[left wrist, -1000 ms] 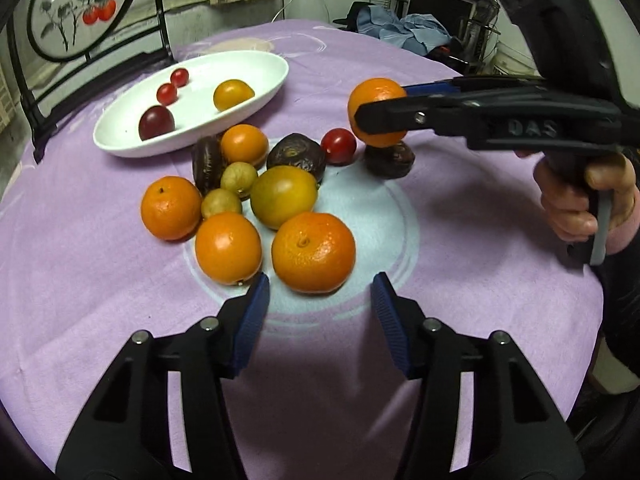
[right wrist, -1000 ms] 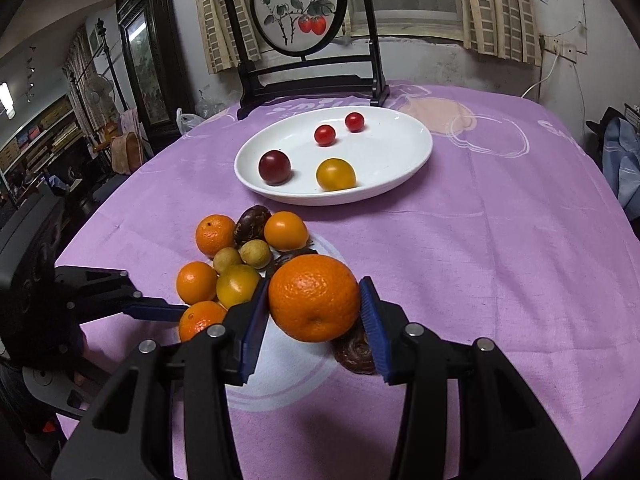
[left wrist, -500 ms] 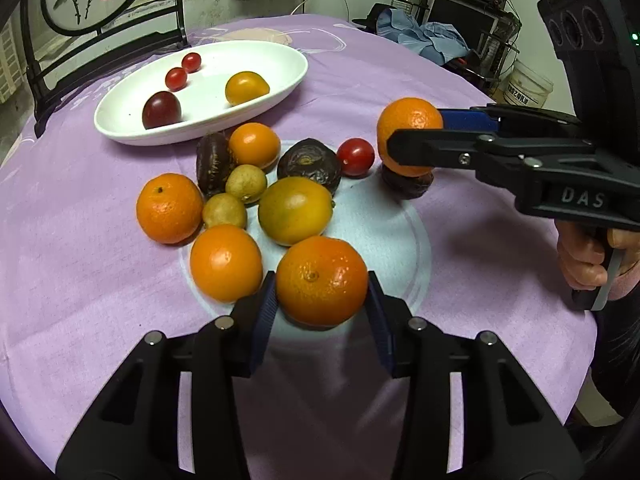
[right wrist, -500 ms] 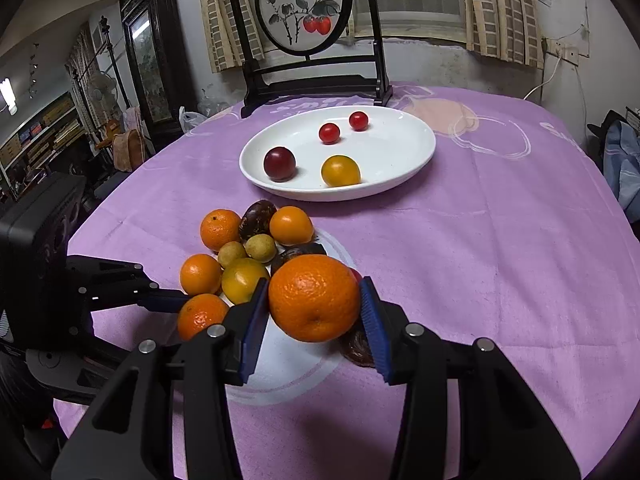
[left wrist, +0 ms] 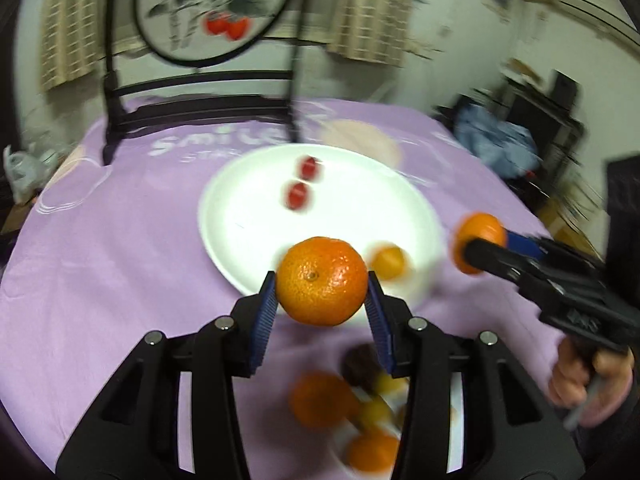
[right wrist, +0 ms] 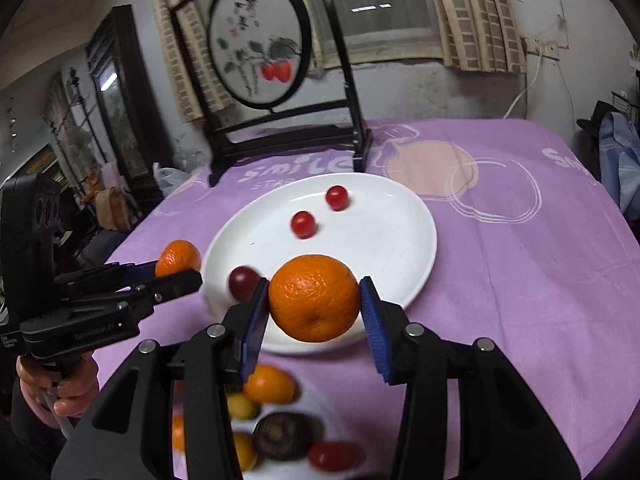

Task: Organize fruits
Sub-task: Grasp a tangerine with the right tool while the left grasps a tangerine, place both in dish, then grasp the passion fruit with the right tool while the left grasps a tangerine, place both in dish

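1. Left gripper (left wrist: pixel 321 288): both blue pads clamped on an orange (left wrist: pixel 322 281), stem dimple facing the camera. Fruit is carried clear of the cloth, in front of the near rim of the white plate (left wrist: pixel 240 216).
2. Right gripper (right wrist: pixel 314 300): likewise clenched on a second orange (right wrist: pixel 314 297), held off the table above the plate's near edge in its own view.
3. Cross-check — the left wrist view shows the right gripper at the right side with its orange just off the plate's right rim; the right wrist view shows the left gripper (right wrist: pixel 178 270) at the left with its orange (right wrist: pixel 178 258) just beside the plate's left rim. The person's hands grip both handles.
4. On the plate: two small red tomatoes (right wrist: pixel 303 224) toward the far half, a dark red round fruit (right wrist: pixel 242 280) near the left front edge, and a yellow-orange fruit (left wrist: pixel 387 262) near the front right — that last one blurred in the left view.
5. Below the grippers, on the purple tablecloth (right wrist: pixel 520 280): the loose pile — an orange fruit (right wrist: pixel 269 385), small yellow-green fruits (right wrist: pixel 240 406), a dark wrinkled fruit (right wrist: pixel 282 436), a red tomato (right wrist: pixel 332 456). Motion blur; exact count cannot be told.
6. Behind the plate: a black stand with a round painted panel (right wrist: pixel 256 50).
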